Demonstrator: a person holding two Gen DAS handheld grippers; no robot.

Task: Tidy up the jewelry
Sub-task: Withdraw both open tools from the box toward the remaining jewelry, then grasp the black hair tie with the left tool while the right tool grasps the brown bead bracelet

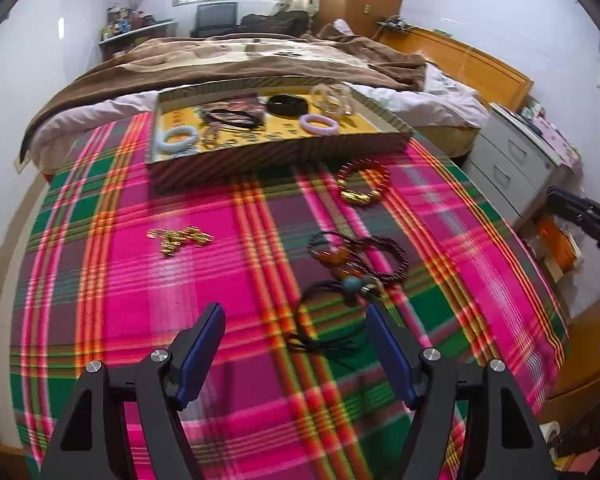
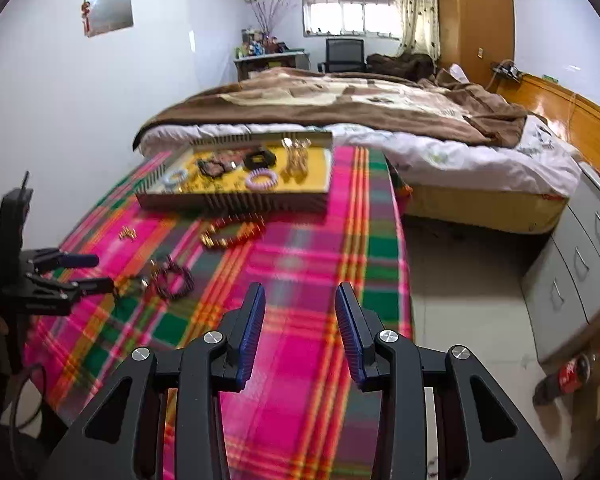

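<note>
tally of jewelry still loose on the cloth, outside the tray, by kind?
Red-and-gold bead bracelet: 1
Gold clips, one small pile, too blurred to count singly: 1
Dark bead bracelet: 1
Black cord necklace with teal bead: 1
Total: 4 loose items. The bracelet and necklace lie tangled, so that split is my best reading.

A home bedroom: an unmade bed [image 2: 340, 120] under a brown blanket [image 2: 320, 100], wooden wardrobe [image 2: 474, 12], curtained window [image 2: 352, 16].
</note>
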